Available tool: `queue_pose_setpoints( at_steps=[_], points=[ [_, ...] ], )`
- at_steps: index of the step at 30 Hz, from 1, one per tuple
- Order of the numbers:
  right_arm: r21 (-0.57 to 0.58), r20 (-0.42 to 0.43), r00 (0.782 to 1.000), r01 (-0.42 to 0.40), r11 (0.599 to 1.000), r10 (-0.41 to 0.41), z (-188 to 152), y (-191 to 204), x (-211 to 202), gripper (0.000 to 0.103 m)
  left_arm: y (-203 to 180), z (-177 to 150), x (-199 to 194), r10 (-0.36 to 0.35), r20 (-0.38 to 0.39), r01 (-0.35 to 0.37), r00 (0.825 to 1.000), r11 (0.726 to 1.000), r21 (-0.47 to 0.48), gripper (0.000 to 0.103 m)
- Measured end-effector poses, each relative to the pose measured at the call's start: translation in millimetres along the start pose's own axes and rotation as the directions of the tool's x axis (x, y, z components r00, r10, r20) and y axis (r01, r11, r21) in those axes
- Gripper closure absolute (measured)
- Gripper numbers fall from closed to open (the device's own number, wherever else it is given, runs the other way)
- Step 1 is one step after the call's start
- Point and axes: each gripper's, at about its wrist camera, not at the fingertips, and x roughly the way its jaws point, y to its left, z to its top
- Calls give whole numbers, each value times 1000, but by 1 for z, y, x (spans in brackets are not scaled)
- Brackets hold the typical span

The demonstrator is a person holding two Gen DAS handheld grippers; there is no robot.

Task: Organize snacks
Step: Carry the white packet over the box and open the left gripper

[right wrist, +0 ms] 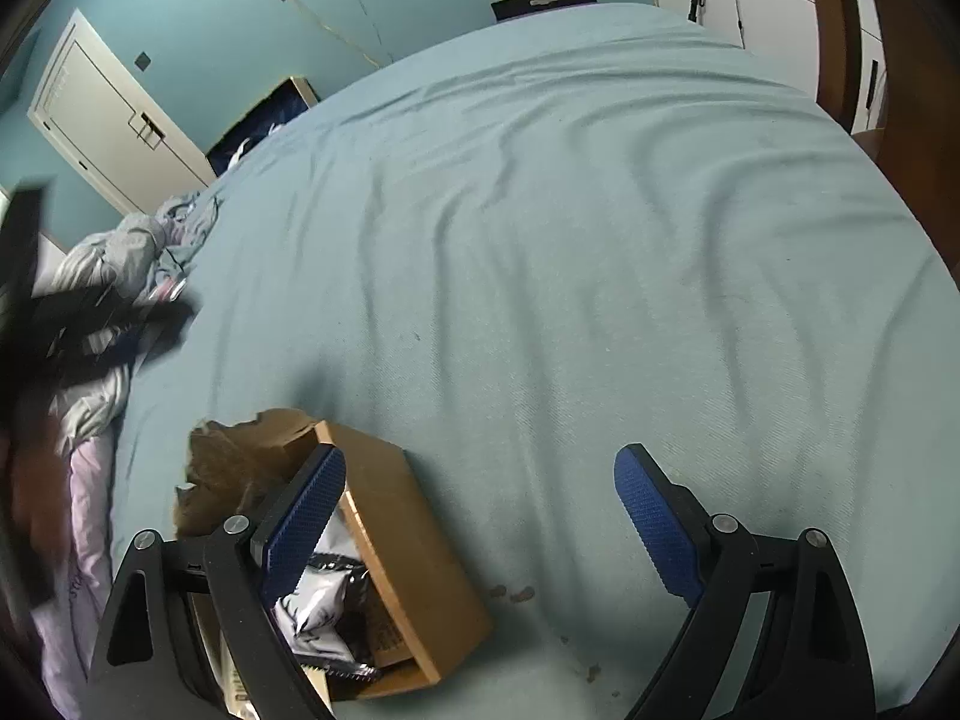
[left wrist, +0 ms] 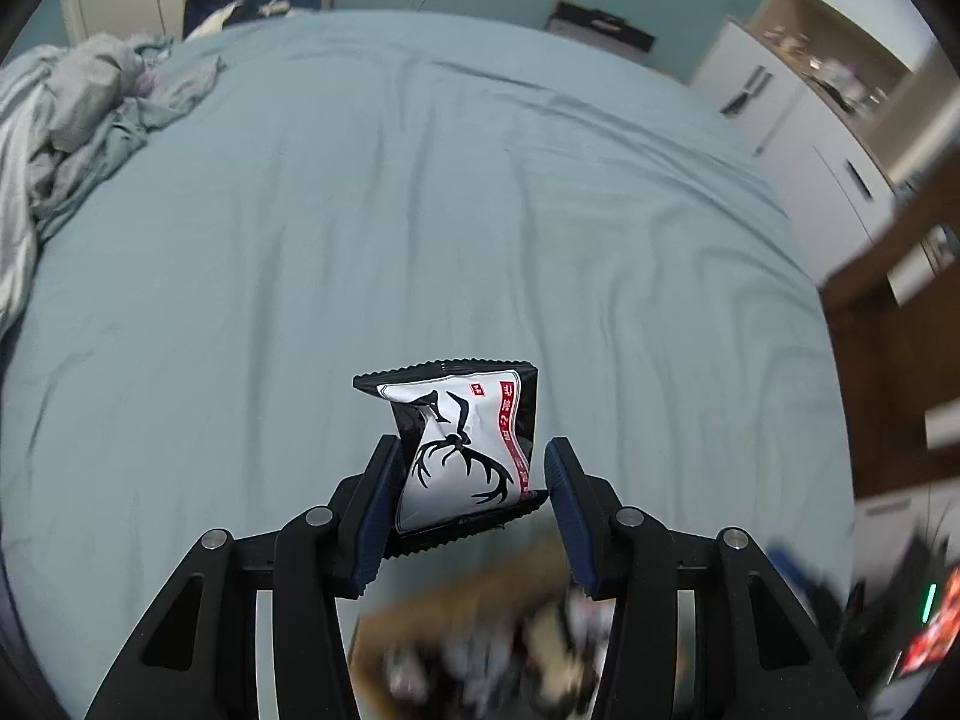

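Note:
In the left wrist view a white and black snack packet with a black antler drawing and red strip sits between the fingers of my left gripper, held up above the bed. The left pad touches it; a small gap shows at the right pad. Below it lies a blurred cardboard box with packets inside. In the right wrist view my right gripper is open and empty above the bed, beside the open cardboard box, which holds white and black snack packets.
A teal bedsheet covers the bed. Crumpled grey bedding lies at the left. White cabinets and brown wooden furniture stand at the right. Small crumbs lie near the box. A dark blurred object shows at the left edge.

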Motion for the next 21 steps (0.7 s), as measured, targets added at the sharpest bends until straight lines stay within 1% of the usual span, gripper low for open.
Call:
queue_pose_setpoints(
  at_steps=[1,3,4,7,8,9,10,11,13,14,15,16,18,19,20,21],
  points=[
    [-5,3,1000,-3,1000,3,-1,0,-4,12,1,-8,-6,3,9,-3,1000,1000,11,56],
    [-19,12,1000,-6,1000,6,1,-1,-14,12,-6,-48,-21,-10,17,9,1000,998,55,55],
    [-21,24,1000,-9,1000,9,2,-2,-19,12,-11,-51,-20,-16,17,15,1000,997,71,55],
    [-28,46,999,-25,999,26,-1,-8,-32,12,-23,-81,-26,-30,42,23,999,987,160,50],
    [-34,45,999,-26,999,28,-3,-7,-35,12,-26,-84,-25,-28,53,17,998,983,185,46],
    [-38,45,999,-27,999,29,-5,-7,-38,12,-30,-88,-25,-26,64,11,998,976,219,32],
    [-45,50,998,-27,999,30,-8,-5,-41,12,-34,-90,-24,-22,68,5,997,970,241,24],
    [-58,53,998,-27,998,30,-11,-3,-44,12,-37,-93,-26,-15,81,-7,997,965,261,13],
    [-104,28,999,-42,994,46,-14,2,-50,12,-37,-99,-32,-18,103,-11,994,963,271,6],
    [-130,4,998,-59,990,60,-16,5,-54,12,-35,-101,-33,-18,115,-14,993,962,274,0],
    [-172,-22,997,-76,982,73,-21,8,-59,12,-31,-106,-34,-12,139,-27,990,960,278,0],
    [-224,-24,996,-85,971,82,-25,11,-67,12,-25,-112,-33,15,171,-63,985,957,283,0],
    [-318,41,997,-48,947,64,-38,16,-80,12,-18,-123,-29,71,197,-124,978,956,268,0],
    [-342,75,996,-19,939,47,-45,18,-84,12,-15,-127,-29,93,184,-138,978,959,249,0],
    [-346,94,995,-6,938,41,-50,19,-86,12,-10,-128,-28,98,167,-136,981,963,233,0],
    [-338,92,994,-16,941,50,-52,20,-84,12,-6,-125,-29,96,158,-130,983,967,220,0]
  ],
)
